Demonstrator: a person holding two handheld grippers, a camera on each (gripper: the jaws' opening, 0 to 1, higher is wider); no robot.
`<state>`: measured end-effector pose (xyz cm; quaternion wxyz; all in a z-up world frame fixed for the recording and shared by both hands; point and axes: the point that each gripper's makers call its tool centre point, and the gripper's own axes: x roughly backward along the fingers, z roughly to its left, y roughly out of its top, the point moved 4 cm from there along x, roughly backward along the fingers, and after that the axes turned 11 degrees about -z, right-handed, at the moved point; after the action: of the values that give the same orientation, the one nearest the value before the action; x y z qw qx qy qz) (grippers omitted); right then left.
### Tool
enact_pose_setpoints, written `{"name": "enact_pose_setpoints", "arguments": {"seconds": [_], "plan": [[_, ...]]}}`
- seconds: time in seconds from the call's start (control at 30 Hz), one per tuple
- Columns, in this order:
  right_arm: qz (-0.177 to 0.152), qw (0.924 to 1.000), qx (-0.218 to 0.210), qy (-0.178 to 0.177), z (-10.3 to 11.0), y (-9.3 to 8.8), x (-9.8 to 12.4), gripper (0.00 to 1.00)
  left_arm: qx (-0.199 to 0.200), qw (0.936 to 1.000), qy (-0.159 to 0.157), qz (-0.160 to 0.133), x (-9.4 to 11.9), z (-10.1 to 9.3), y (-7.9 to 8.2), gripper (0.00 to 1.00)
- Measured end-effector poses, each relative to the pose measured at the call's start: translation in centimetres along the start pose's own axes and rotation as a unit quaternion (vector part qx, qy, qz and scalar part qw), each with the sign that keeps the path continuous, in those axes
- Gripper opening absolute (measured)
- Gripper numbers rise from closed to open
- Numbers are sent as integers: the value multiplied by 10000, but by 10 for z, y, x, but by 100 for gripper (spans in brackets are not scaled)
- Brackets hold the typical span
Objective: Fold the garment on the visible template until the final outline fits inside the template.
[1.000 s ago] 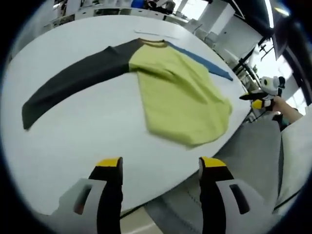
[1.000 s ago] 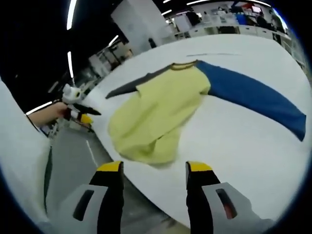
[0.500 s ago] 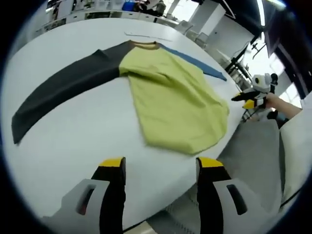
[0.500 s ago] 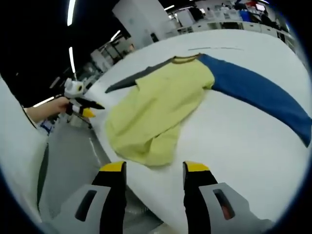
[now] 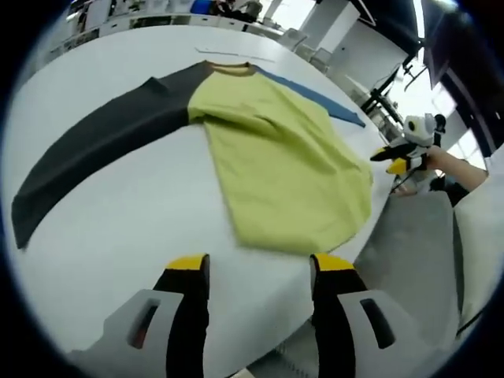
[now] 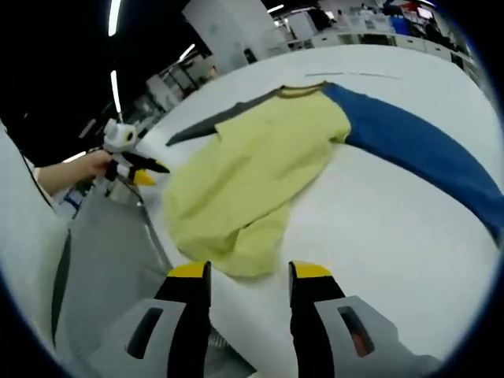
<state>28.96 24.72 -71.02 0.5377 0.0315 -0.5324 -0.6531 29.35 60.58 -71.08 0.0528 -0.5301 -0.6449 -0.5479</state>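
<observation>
Both claws nearer shirt (image 5: 276, 165) hem, left claw (image 5: 256, 268) open, right claw (image 6: 240, 274) open

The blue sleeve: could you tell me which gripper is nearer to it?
Right. The right gripper sits on the blue sleeve side of the shirt; the left gripper is by the dark sleeve.

– What's the room like?
– A big hall: a white pillar (image 6: 228, 31), long ceiling strip lights (image 6: 114, 16), bright windows (image 5: 441, 102) at one side
– And furniture?
– A wide white table (image 5: 118, 213), grey floor (image 6: 102, 276) beside it, cluttered workbenches (image 6: 370, 35) along the far end
</observation>
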Motion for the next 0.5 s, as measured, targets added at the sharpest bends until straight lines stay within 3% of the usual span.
{"name": "enact_pose_setpoints", "arguments": {"seconds": [0.5], "plan": [[-39,9997,-163,190,-4,3,-14,32,-22,9998,-189,-50,-8,2,5,41]]}}
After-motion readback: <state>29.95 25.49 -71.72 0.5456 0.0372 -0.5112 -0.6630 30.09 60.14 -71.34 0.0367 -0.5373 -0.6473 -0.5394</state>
